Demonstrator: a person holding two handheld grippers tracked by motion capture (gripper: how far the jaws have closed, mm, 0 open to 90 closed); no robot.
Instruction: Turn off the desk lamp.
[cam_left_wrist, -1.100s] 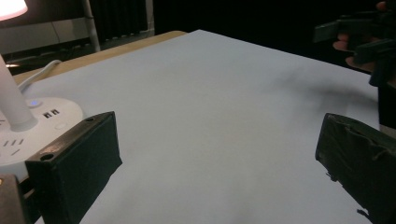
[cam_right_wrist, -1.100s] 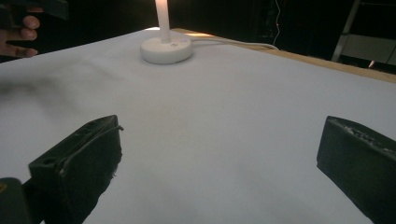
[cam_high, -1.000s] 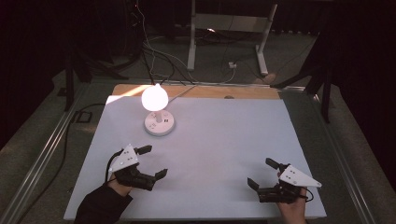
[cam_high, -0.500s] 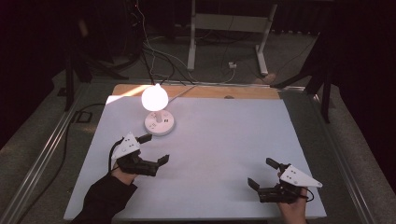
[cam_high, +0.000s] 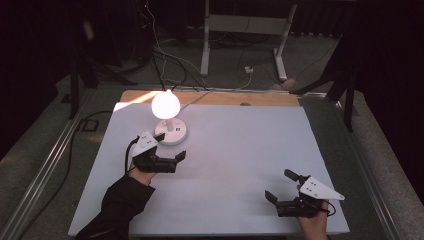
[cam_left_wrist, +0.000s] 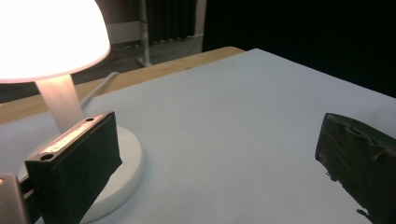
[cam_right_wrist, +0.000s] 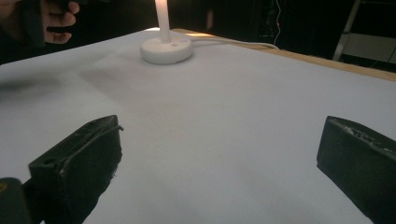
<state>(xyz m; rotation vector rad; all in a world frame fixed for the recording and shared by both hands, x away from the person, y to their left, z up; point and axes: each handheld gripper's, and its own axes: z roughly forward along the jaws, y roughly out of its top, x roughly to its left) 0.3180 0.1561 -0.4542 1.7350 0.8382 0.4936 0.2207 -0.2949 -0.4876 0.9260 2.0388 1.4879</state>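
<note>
With the left gripper (cam_high: 170, 161) held wide open just beside the lit white dome-shaded table lamp (cam_high: 167, 117) at the white table's (cam_high: 240, 160) far-left, and the right gripper (cam_high: 282, 187) parked open, a sideways nudge was judged likely to tip it.

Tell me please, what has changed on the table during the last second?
The left gripper moved forward, away from the person, toward the lit lamp, jaws open, holding nothing. The right gripper stayed near the table's front edge, also open. The lamp did not move.
</note>
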